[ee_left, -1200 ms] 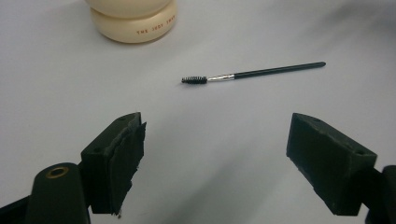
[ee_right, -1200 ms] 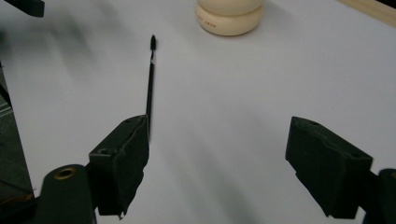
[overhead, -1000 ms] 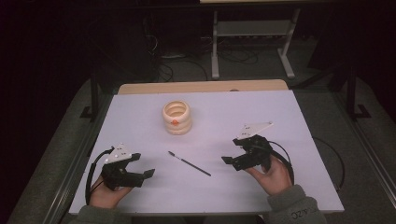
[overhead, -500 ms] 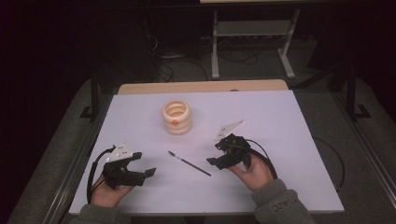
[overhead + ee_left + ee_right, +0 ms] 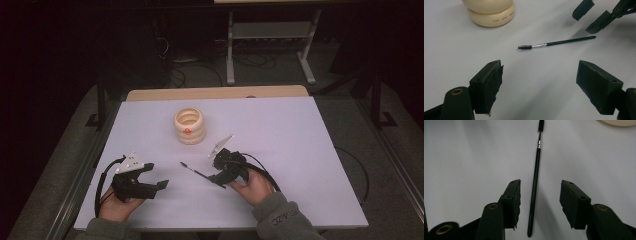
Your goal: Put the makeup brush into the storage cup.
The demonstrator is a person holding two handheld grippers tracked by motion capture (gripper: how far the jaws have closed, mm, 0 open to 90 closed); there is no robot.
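Right now the right gripper point(image 5: 219, 179) sits low over the white worktop point(image 5: 300, 150) w/ its jaws apart, straddling the handle end of a thin black spoolie brush point(image 5: 196, 172). In the right gripper view the brush point(image 5: 535, 177) runs from 6 o'clock up to 12, handle tip between the two black jaws, closer to the left one, bristle head at the top; can't tell if either jaw touches it, though a gap shows on both sides. Brush lies flat on the worktop, roughly centre-front in the high view, bristle end pointing to 10 o'clock.

Left gripper point(image 5: 157, 176) is near the front-left of the worktop, held in the person's left hand point(image 5: 117, 207), jaws wide apart and nothing between them. Left gripper view: brush point(image 5: 554, 43) lies ahead, bristles to 9 o'clock, handle toward 3, w/ the right gripper point(image 5: 591, 18) at approx 1–2 o'clock just past the handle tip.

Cream ribbed round container point(image 5: 189, 126) stands upright at 12 o'clock from the brush, well apart from both grippers; small orange mark on its side, printed lettering low on it point(image 5: 489, 12) in the left gripper view.
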